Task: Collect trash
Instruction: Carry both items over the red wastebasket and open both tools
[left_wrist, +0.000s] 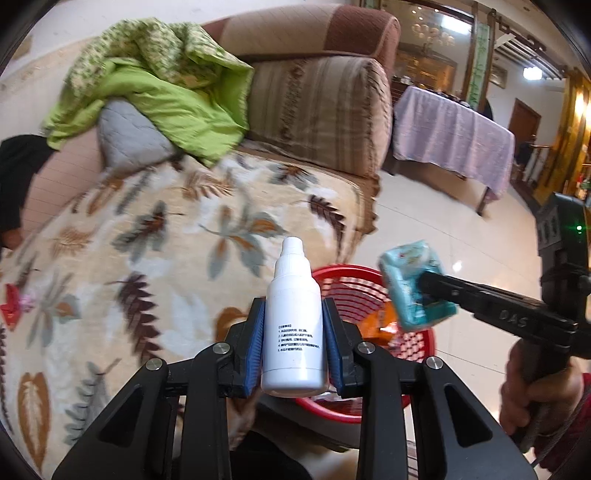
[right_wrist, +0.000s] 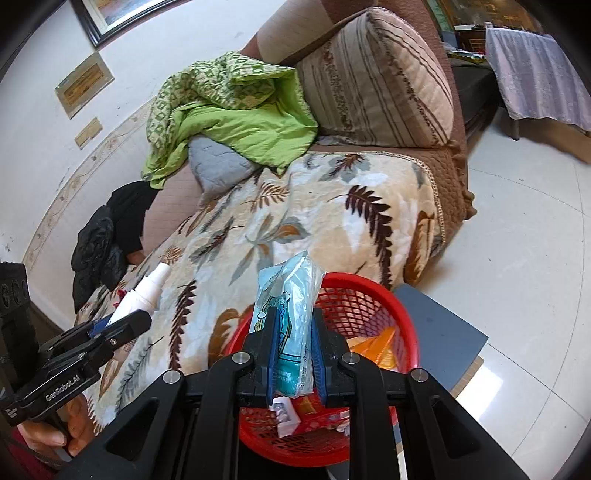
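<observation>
Jaws on both sides are clenched on rubbish: our left gripper squeezes a small white plastic dropper bottle between its blue pads, cap pointing away from us, and our right gripper pinches a soft teal-and-clear plastic tissue packet that stands up between its pads.

Both pieces hang in the air over or just beside the round red plastic mesh basket, which sits on a grey board at the foot of the sofa. The packet is above the basket's near rim; the bottle, seen from the left wrist, sits in front of the basket's left edge, toward the blanket.

We judge the job partly done. The basket already holds an orange wrapper and some white and red scraps, so earlier rubbish is in. These two pieces are not yet dropped. A small red scrap still lies on the leaf-patterned cream fleece blanket, and it may be left to collect.

Both grippers tilt downward toward the basket, each gripped by a bare hand at its handle, the two tools angled in toward each other.
</observation>
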